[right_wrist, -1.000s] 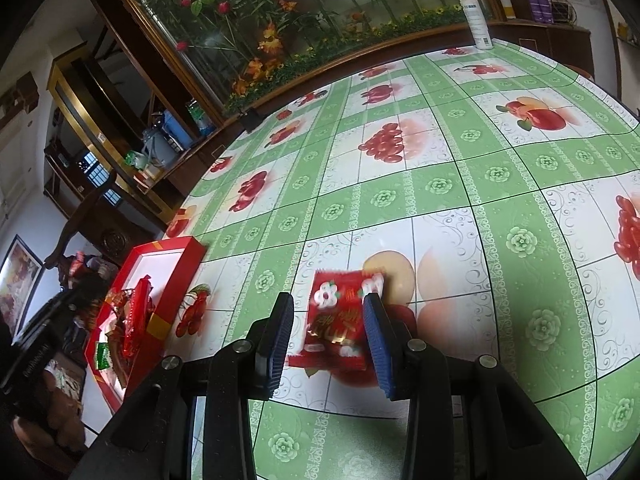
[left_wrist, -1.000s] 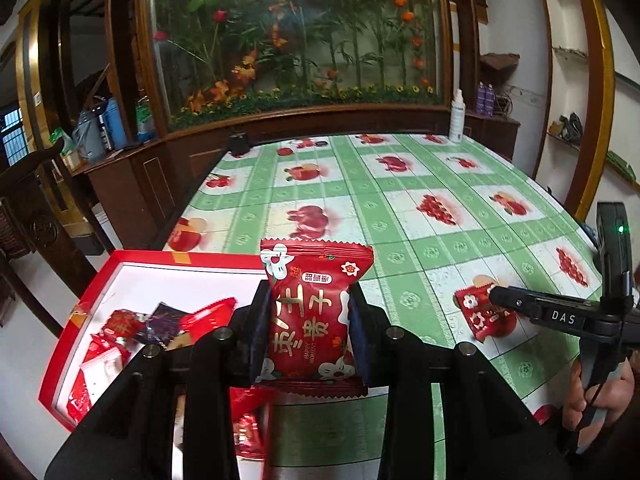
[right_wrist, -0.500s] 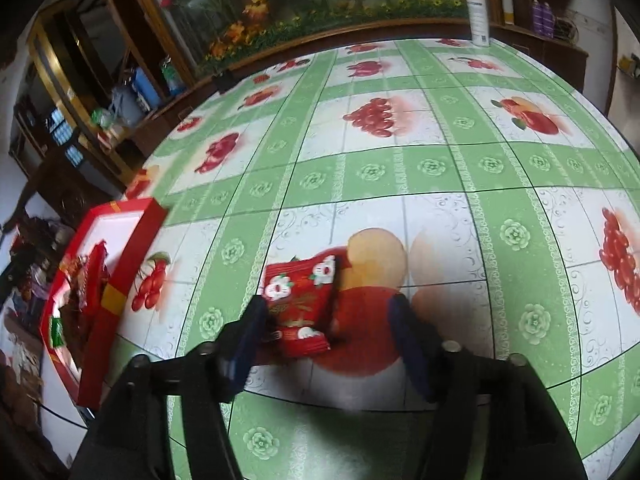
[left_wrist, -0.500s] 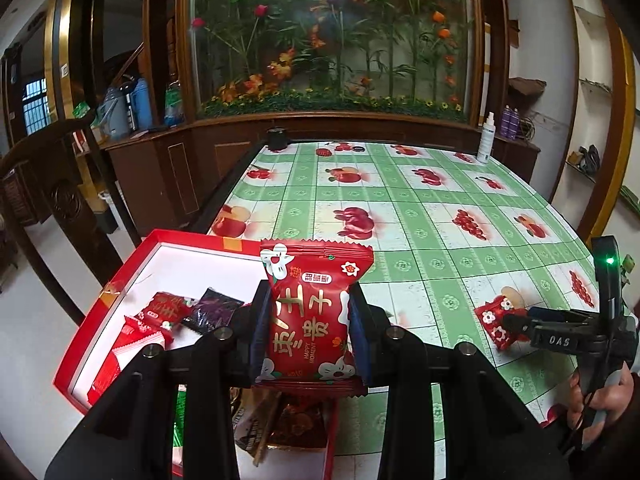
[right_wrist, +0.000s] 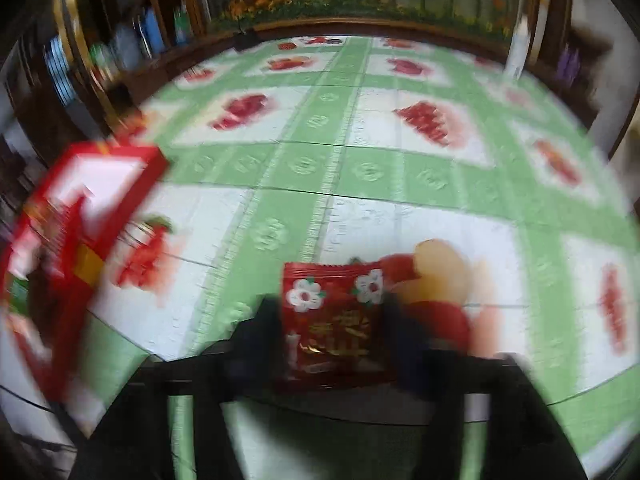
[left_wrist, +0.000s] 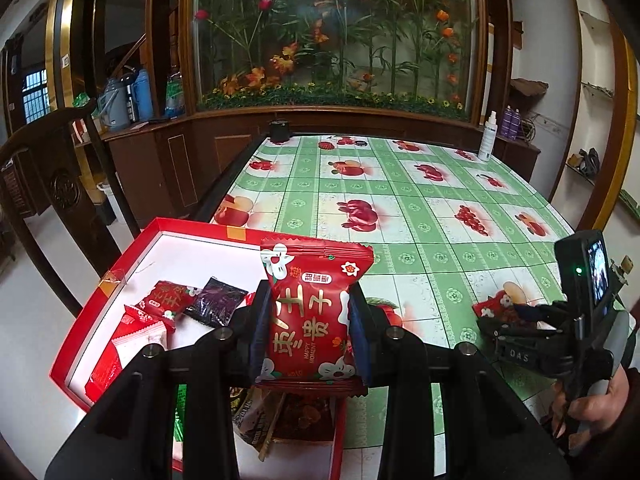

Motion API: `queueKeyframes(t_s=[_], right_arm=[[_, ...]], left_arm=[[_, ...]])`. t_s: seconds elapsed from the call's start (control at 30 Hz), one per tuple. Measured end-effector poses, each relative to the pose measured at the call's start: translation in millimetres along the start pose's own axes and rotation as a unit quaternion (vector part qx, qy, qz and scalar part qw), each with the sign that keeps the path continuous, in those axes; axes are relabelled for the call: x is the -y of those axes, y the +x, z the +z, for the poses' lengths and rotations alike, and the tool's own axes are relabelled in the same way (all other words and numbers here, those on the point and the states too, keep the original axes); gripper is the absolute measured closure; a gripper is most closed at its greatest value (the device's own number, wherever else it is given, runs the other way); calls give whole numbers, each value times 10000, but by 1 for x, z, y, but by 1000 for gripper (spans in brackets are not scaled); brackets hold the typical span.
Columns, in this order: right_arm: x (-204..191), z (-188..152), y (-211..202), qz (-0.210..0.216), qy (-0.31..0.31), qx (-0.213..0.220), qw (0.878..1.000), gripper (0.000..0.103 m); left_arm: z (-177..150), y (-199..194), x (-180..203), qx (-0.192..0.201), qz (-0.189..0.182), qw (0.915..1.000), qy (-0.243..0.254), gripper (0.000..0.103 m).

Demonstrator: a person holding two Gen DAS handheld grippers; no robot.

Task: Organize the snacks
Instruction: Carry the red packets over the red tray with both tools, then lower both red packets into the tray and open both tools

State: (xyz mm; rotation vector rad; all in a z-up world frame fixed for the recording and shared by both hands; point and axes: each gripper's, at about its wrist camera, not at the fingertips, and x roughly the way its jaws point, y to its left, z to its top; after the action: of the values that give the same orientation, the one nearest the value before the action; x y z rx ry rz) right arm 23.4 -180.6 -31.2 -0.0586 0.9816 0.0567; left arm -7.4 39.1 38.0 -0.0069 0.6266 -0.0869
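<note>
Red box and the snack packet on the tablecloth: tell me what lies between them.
Only bare tablecloth between red box and packet, per right wrist view.

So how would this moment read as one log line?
left gripper: shut on red snack packet, over red box | right gripper: jaws closing around second packet

The far half of the red box shows bare white floor, open from above, while packets crowd its near end. Beyond it the green tablecloth lies clear up to a spray bottle and a black cup at the far edge. A wooden chair flanks the box's left side.
</note>
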Motion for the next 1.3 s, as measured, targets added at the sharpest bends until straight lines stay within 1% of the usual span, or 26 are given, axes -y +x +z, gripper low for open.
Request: queueKeyframes(t_s=[0.1,0.17,0.2,0.23,0.27,0.3,0.37,0.47,0.53,0.57,0.6,0.63,0.67,0.7,0.73,0.77,0.8,0.9,0.93,0.97,1.0,1.03,1.07,1.13,1.17,1.3], right_arm=[[0,-2,-3,62,39,-21,10000,60],[5,-2,-4,192,213,-23,9996,64],[7,0,-6,345,300,-43,9989,73],[7,2,-7,478,351,-49,9982,76],[7,6,-11,600,391,-19,9974,88],[4,10,-16,704,384,32,9968,94],[-7,21,-22,734,228,128,9970,94],[-22,32,-23,550,-76,154,9983,94],[-18,32,-20,580,-20,118,9982,93],[-15,30,-19,611,-2,100,9981,89],[-11,28,-18,714,13,77,9974,89],[-9,27,-18,826,26,56,9966,84],[-7,24,-20,993,9,11,9951,69],[-9,21,-21,1101,-77,-39,9939,51],[-15,17,-23,1177,-280,-74,9926,44],[-20,14,-25,1166,-471,-58,9920,35],[-28,10,-27,1102,-745,-30,9911,33],[-45,3,-22,1031,-1353,-147,9853,33],[-48,1,-17,983,-1454,-231,9842,33],[-50,-1,-9,935,-1494,-351,9837,36],[-50,-2,-2,918,-1481,-473,9836,40],[-50,-2,-2,921,-1464,-312,9844,44],[-49,-2,-2,926,-1467,-296,9844,52],[-47,-3,-3,959,-1375,-321,9853,59],[-44,-4,-5,1003,-1325,-294,9857,70],[-34,-3,-9,1211,-966,-328,9874,71]], left_arm=[[-2,1,-9,-33,67,9999,-84,70],[-3,2,-14,-53,97,9999,-123,70],[-4,2,-18,-71,124,9998,-153,70],[-5,2,-22,-76,158,9997,-176,70],[-5,2,-27,-77,204,9995,-208,70],[-6,1,-33,-74,255,9993,-258,70],[-6,-1,-46,-67,373,9985,-389,70],[-8,-5,-60,-33,564,9971,-515,70],[-9,-7,-64,5,565,9970,-537,70],[-10,-7,-65,-4,541,9971,-545,70],[-10,-7,-64,-13,513,9972,-539,70],[-10,-6,-62,-15,496,9974,-514,70],[-10,-5,-60,-20,475,9976,-495,70],[-11,-4,-58,-39,429,9979,-479,70],[-11,-4,-56,-56,401,9981,-469,70],[-11,-3,-55,-73,378,9982,-453,70],[-12,-3,-52,-88,362,9984,-428,70],[-11,-3,-47,-113,326,9986,-389,70],[-11,-3,-46,-117,331,9987,-370,70],[-11,-3,-45,-119,332,9987,-359,70],[-11,-4,-45,-123,333,9988,-349,70],[-10,-4,-44,-125,331,9988,-342,70],[-10,-4,-44,-127,333,9988,-338,70],[-10,-3,-42,-144,330,9988,-326,70],[-10,-2,-41,-152,322,9989,-313,70],[-10,2,-40,-212,259,9990,-302,70]])
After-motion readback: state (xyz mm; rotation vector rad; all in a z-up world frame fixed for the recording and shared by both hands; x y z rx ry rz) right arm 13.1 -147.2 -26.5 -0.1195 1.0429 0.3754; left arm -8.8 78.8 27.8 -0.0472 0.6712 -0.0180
